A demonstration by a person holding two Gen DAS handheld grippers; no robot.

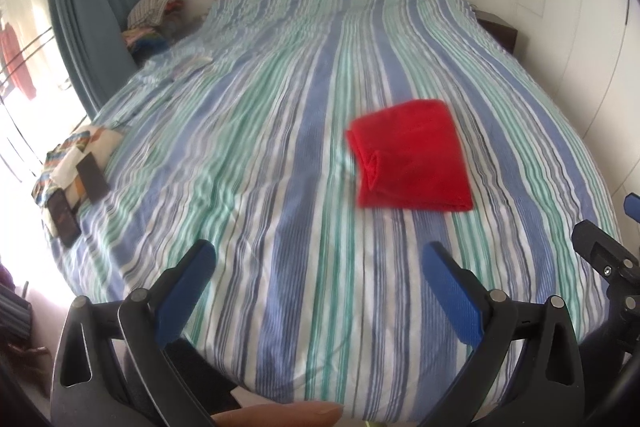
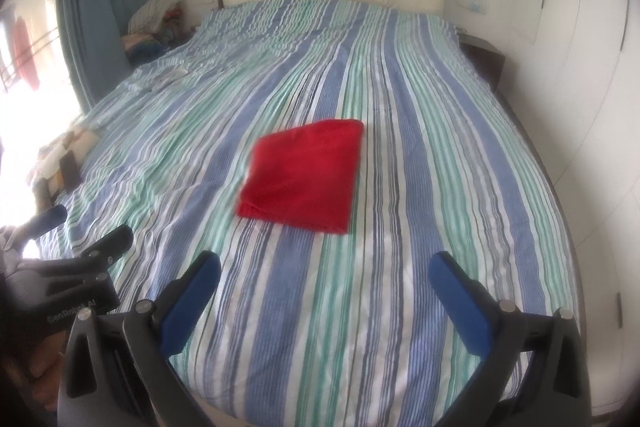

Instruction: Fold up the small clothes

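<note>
Red cloth (image 1: 410, 157) sits folded on the striped bed (image 1: 280, 187), right of centre in the left wrist view and dead centre in the right one. Left gripper (image 1: 320, 259) hangs spread wide and empty at the bottom of its frame, well short of the cloth. Right gripper (image 2: 324, 269) too: released, nothing between its blue pads (image 2: 192, 303).

Daylight is pouring in from the window (image 1: 16, 75) on the left, blowing out that side to white glare in both views and washing over the left edge of the bed (image 2: 460, 163). Fisheye distortion is bowing the walls and darkening the corners, while slight motion blur is softening the striped cover.
</note>
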